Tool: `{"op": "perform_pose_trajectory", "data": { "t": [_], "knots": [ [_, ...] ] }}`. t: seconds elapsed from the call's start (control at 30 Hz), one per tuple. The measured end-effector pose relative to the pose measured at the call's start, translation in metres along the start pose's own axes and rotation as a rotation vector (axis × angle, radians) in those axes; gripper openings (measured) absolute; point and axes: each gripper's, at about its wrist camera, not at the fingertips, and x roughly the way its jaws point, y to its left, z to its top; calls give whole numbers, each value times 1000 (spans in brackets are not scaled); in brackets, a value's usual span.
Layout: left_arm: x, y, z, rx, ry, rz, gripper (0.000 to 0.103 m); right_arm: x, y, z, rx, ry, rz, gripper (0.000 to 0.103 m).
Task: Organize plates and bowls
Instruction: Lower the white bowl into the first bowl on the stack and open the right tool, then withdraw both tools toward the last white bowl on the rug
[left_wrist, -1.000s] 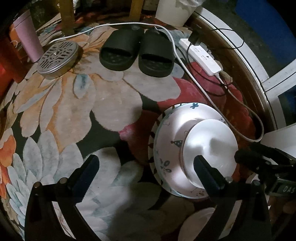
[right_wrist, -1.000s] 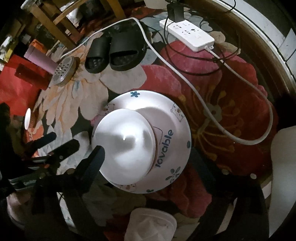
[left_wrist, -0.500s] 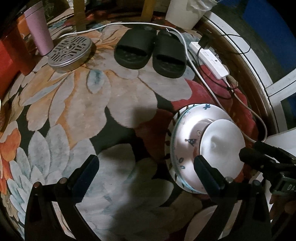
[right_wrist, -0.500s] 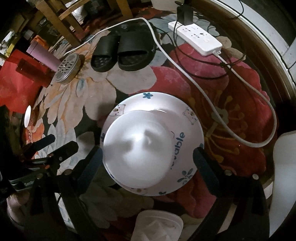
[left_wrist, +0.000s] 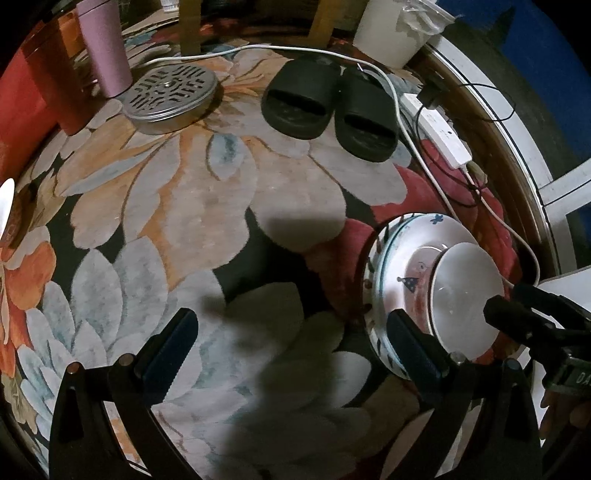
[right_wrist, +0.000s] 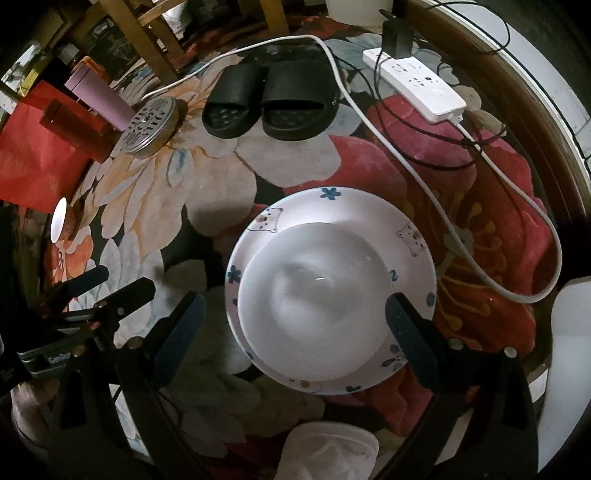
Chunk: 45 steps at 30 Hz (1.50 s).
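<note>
A plain white bowl (right_wrist: 317, 299) sits inside a white plate with bear and flower prints (right_wrist: 413, 236) on a glass table over a flowered rug. My right gripper (right_wrist: 291, 328) is open and empty, its fingers straddling the bowl from above. In the left wrist view the same plate (left_wrist: 402, 254) and bowl (left_wrist: 467, 299) lie at the right, and my left gripper (left_wrist: 291, 343) is open and empty to their left, over bare glass. A small white dish (right_wrist: 58, 219) shows at the far left edge.
Under the glass are black slippers (right_wrist: 269, 99), a white power strip (right_wrist: 421, 88) with cables, a round metal grate (right_wrist: 149, 125), a pink cup (right_wrist: 99, 96) and a red cup (right_wrist: 74, 129). A white object (right_wrist: 332, 450) lies near the front edge. The wooden table rim (right_wrist: 546, 122) curves at right.
My right gripper has opened and the bowl now rests in the plate. My left gripper has pulled away to the left, so the plate sits further right in its view.
</note>
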Motion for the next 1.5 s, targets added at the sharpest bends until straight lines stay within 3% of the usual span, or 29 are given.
{"op": "perform_pose_trajectory", "data": {
  "t": [1.5],
  "knots": [
    [-22,107,-23,-147,-17,73,102,23,93,-8,-168,28,19,100]
  ]
}}
